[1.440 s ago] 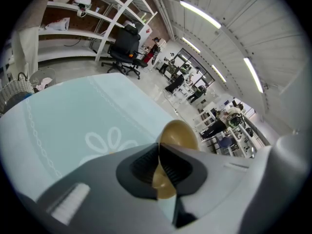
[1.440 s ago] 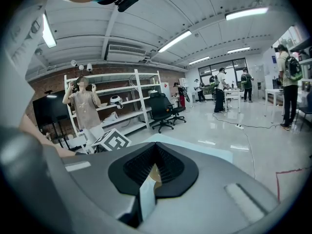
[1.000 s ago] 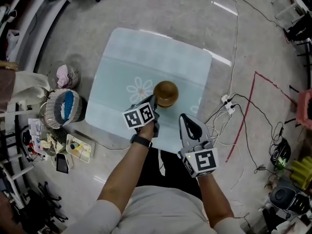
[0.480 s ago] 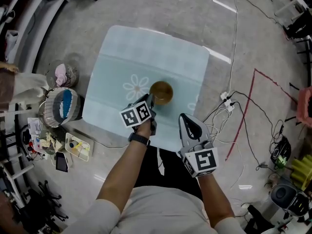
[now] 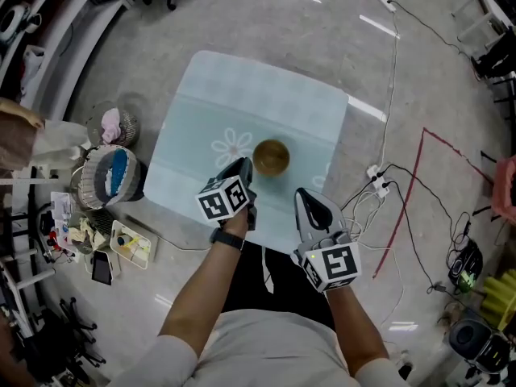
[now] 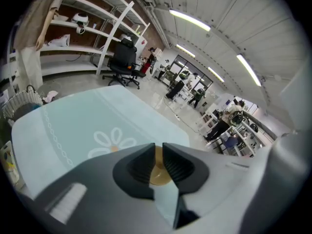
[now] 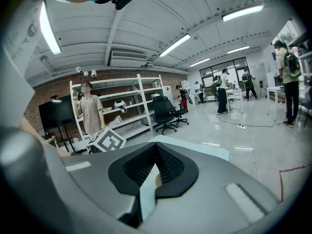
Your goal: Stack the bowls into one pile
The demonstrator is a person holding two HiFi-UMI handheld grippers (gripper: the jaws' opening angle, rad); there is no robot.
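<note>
A brown wooden bowl [image 5: 271,156] stands upright near the middle of the pale blue table [image 5: 242,87], just right of a printed daisy [image 5: 231,147]. It may be more than one bowl nested; I cannot tell. My left gripper [image 5: 244,167] hangs just short of the bowl, apart from it, its jaws a narrow slit apart with nothing between them. In the left gripper view the bowl [image 6: 158,171] shows through the slit of that gripper [image 6: 159,150]. My right gripper [image 5: 305,197] is over the table's near edge, shut and empty, as the right gripper view [image 7: 156,148] also shows.
On the floor to the left are a round basket [image 5: 105,176], a smaller basket with a pink cloth [image 5: 113,125] and a tray of small items [image 5: 129,244]. At the right, cables and a power strip [image 5: 377,176] lie beside a red tape line [image 5: 411,184].
The bowl looked larger and nearer the left gripper a second ago; now it rests lower on the table. The left gripper has drawn back toward me. The right gripper has stayed put.
</note>
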